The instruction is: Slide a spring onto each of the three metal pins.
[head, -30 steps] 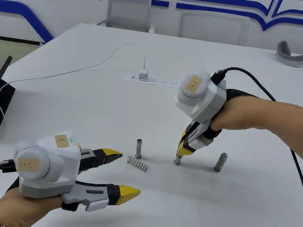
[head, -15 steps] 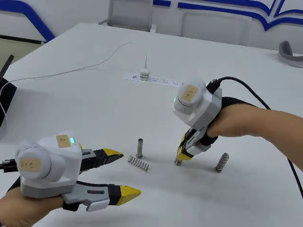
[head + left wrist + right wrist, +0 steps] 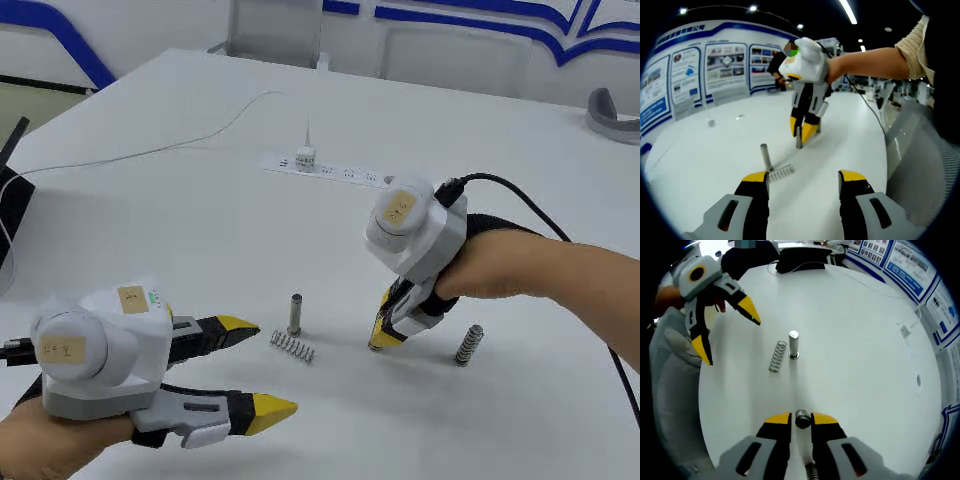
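Pin (image 3: 802, 418) stays clamped between the fingers of your right gripper (image 3: 385, 338), which has settled slightly lower, probably steadying it. Your left gripper (image 3: 804, 176) keeps its fingers apart, with the loose spring (image 3: 781, 171) lying just beyond them.

The right gripper (image 3: 382, 342) and left gripper (image 3: 272, 367) have smooth white plastic housings with a soft sheen, matt black jaws and glossy yellow tips. The pin (image 3: 803, 419) pinched between the right jaws is dull grey metal. The loose spring (image 3: 291, 347) ahead of the left gripper is bright coiled wire. The table (image 3: 200, 220) is smooth, white and faintly reflective.
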Demonstrator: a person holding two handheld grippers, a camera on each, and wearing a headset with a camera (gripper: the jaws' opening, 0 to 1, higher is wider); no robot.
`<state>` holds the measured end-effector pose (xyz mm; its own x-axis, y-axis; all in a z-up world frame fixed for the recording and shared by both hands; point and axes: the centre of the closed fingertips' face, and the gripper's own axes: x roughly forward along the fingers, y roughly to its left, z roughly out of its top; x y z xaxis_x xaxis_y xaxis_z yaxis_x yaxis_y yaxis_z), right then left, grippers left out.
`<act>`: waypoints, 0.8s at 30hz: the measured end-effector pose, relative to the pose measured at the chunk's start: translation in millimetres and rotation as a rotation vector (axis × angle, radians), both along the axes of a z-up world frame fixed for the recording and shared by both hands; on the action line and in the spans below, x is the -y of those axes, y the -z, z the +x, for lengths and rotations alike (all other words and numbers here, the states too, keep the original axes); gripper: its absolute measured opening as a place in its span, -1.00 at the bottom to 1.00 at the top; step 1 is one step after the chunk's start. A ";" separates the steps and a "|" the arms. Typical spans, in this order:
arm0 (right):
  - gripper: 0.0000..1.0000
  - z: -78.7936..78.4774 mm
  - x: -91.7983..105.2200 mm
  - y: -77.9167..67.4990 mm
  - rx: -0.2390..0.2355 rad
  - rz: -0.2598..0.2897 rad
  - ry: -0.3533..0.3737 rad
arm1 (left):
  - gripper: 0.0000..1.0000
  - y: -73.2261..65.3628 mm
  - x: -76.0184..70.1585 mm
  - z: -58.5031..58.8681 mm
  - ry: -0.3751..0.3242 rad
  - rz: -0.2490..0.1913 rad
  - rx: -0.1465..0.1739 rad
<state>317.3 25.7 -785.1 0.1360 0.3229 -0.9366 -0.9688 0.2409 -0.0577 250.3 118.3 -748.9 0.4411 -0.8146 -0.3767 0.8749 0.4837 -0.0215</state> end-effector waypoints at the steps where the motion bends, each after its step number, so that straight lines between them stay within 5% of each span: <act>1: -0.64 -0.1 0.1 -0.7 0.003 0.002 0.000 | 0.13 0.0 0.2 -0.2 0.000 0.000 0.000; 12: -0.51 -1.0 -3.6 -8.7 0.030 0.020 -0.010 | 0.13 -1.6 1.0 -0.9 0.004 -0.001 0.002; 24: -0.49 -9.0 -28.9 -19.4 0.050 0.062 -0.039 | 0.13 -2.7 0.3 -1.6 0.003 -0.004 0.007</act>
<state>308.3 54.6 -765.7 0.1686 0.3860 -0.9070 -0.9738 0.2075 -0.0927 248.6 118.0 -746.2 0.4414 -0.8172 -0.3708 0.8765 0.4812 -0.0172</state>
